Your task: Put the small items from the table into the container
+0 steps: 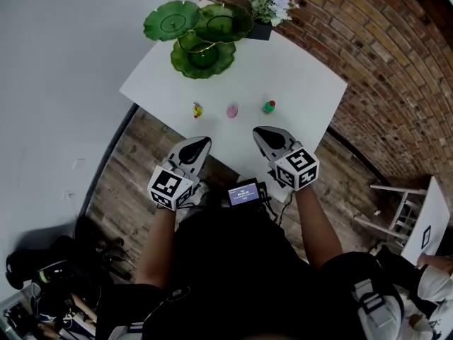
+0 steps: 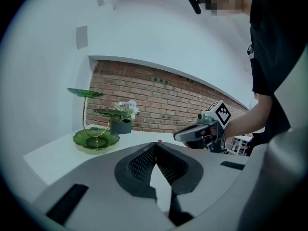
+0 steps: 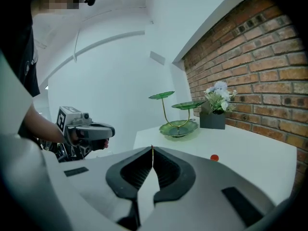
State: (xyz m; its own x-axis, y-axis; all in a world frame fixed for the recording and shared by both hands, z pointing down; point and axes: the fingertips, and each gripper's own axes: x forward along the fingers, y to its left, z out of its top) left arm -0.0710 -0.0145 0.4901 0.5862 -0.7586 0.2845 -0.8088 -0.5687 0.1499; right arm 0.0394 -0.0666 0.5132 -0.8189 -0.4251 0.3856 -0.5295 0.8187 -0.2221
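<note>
The left gripper [image 1: 200, 143] and right gripper [image 1: 261, 132] are holding nothing, fingers pressed together. 3 items [image 1: 232, 110] are lying in a row mid-frame on the tabletop [image 1: 304, 83], the dish [image 1: 203, 57] at upper left. I am advising to open the fingers before lowering over 1 item.

Smooth matt white bench [image 1: 297, 76]; glossy green dishes [image 1: 203, 57] (thin gold metal stem [image 2: 84, 114]); rough brick wall [image 1: 368, 41]; worn wood floor [image 1: 134, 168].

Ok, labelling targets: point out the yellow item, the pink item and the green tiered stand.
yellow item [image 1: 197, 110], head view, its middle.
pink item [image 1: 232, 110], head view, its middle.
green tiered stand [image 1: 205, 74], head view, lowest dish's rim.
</note>
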